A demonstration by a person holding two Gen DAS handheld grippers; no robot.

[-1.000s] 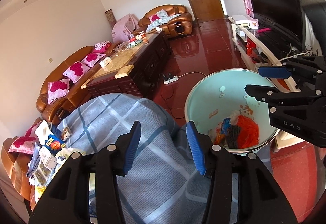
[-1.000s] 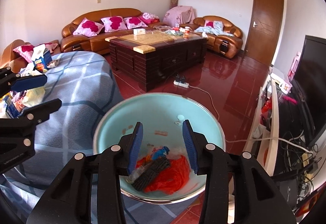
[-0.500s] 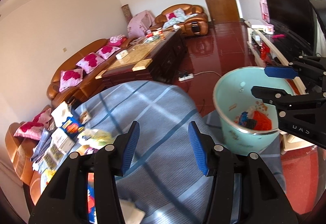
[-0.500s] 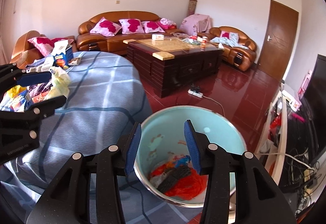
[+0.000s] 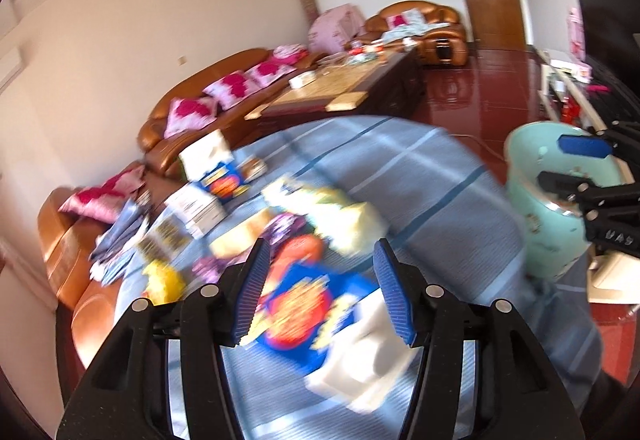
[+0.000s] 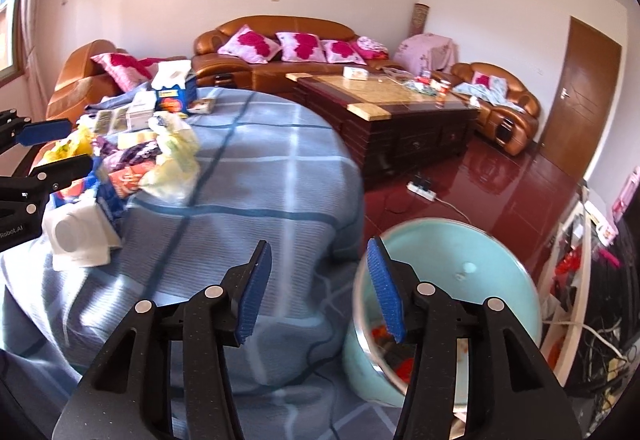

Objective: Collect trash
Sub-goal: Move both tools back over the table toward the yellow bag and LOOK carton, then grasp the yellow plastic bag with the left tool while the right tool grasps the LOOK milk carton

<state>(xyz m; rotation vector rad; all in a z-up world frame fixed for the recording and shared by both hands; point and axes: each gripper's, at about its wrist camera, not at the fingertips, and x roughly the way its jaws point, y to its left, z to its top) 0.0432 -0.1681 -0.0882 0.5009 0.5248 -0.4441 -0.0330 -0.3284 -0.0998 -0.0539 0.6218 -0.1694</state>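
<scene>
Left wrist view: left gripper point(image 5: 320, 292) hangs over the blue snack box point(image 5: 304, 316) on the blue blanket point(image 5: 420, 199), jaws opening, empty. Right gripper point(image 6: 316, 292), also opening and empty, sits beside the teal bin point(image 6: 480, 272).

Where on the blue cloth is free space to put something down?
The blue checked cloth is bare from the yellow-green bag across to the teal bin. Its far side is crowded with the blue packet, white wrapper and boxes.
</scene>
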